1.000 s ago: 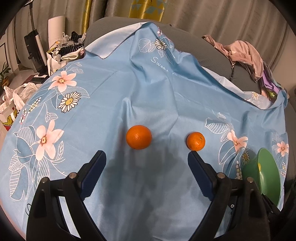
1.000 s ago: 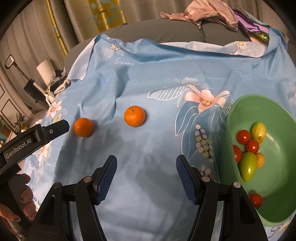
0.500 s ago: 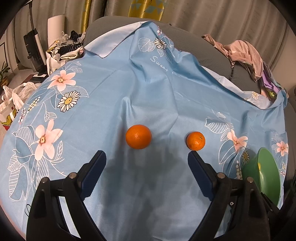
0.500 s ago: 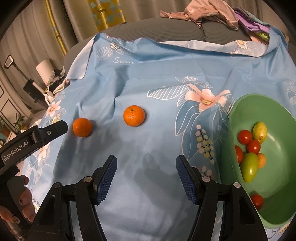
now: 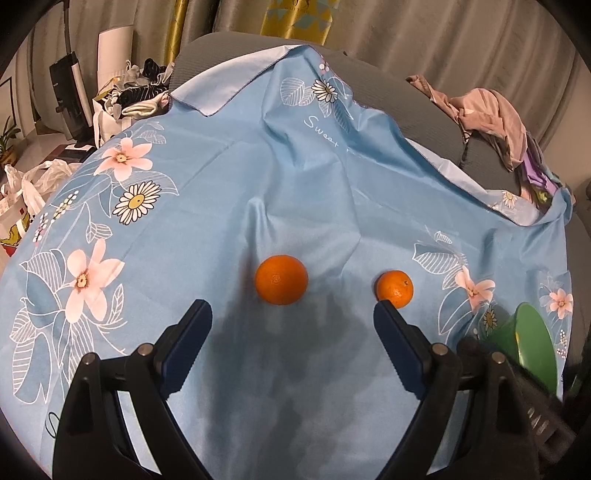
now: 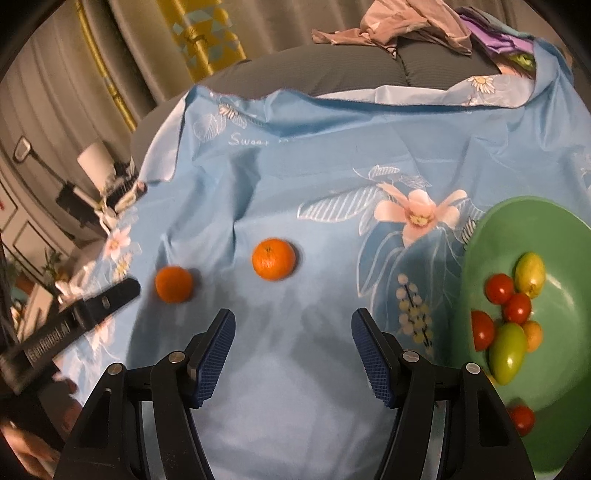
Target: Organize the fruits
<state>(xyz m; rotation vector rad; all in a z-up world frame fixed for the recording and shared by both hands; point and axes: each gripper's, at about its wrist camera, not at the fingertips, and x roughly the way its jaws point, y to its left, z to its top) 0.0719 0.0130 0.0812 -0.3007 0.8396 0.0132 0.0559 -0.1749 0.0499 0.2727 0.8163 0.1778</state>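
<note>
Two oranges lie apart on the blue flowered cloth [image 5: 258, 177]. The larger orange [image 5: 281, 279] [image 6: 173, 284] sits just ahead of my left gripper [image 5: 291, 310], which is open and empty. The smaller orange [image 5: 394, 288] [image 6: 273, 258] lies beside the tip of that gripper's right finger. My right gripper [image 6: 293, 319] hangs open over bare cloth, short of the smaller orange. At its right stands a green bowl [image 6: 561, 236] [image 5: 535, 343] holding red tomatoes [image 6: 499, 288] and green-yellow fruits [image 6: 509, 352]. One finger [image 6: 107, 301] of the left gripper shows at the left edge.
The cloth covers a grey cushioned seat [image 5: 436, 122]. Crumpled clothes [image 5: 491, 110] [image 6: 399, 26] lie at its back right. Bags and clutter [image 5: 122, 96] stand on the floor at the left. Curtains hang behind.
The right wrist view has shifted a little, so the oranges and bowl sit slightly lower in it. The left gripper and both oranges stay where they were.
</note>
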